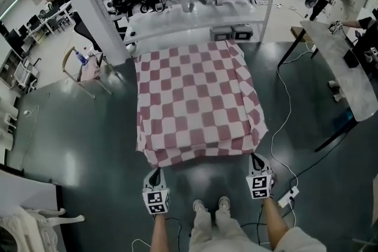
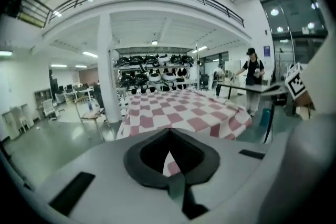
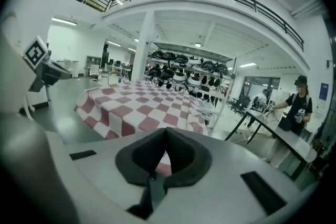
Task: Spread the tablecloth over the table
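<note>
Far left, on the dark glossy floor point(image 1: 71, 144): a thin-framed chair point(image 1: 82, 71) w/ a blue bottle point(image 1: 78, 56) on it, near a white pillar point(image 1: 88, 3). Next the left claw point(image 1: 155, 170), held low at the near end of the table, pointing fwd & a bit down. In its own view the dark pads point(image 2: 149, 153) are clenched, tips meeting, nothing pinched btwn them. Only a sliver of checks shows thru the slit behind the tips. Centre: the tablecloth point(image 1: 195, 97), pink-and-white checks, lies spread over the table. It covers the whole top & hangs down on the left, right & near sides, so the table itself is hidden under it. A folded band runs across the near edge, w/ wrinkles at the near right corner. Both claw tips sit just beside that near hem; touching or not, can't tell. Behind the cloth is a shelf rack point(image 1: 195, 15) loaded w/ black & white rounded gear. The person's shoes point(image 1: 209, 205) show btwn the two claws. The right claw point(image 1: 256, 157) mirrors the left: clenched, tips together, empty, by the cloth's near right corner. Right of it, a white power strip point(image 1: 287, 196) lies on the floor. Far right: a long grey side table point(image 1: 348, 68), well apart from the cloth, w/ a person in a dark cap point(image 3: 299, 99) standing at it.
</note>
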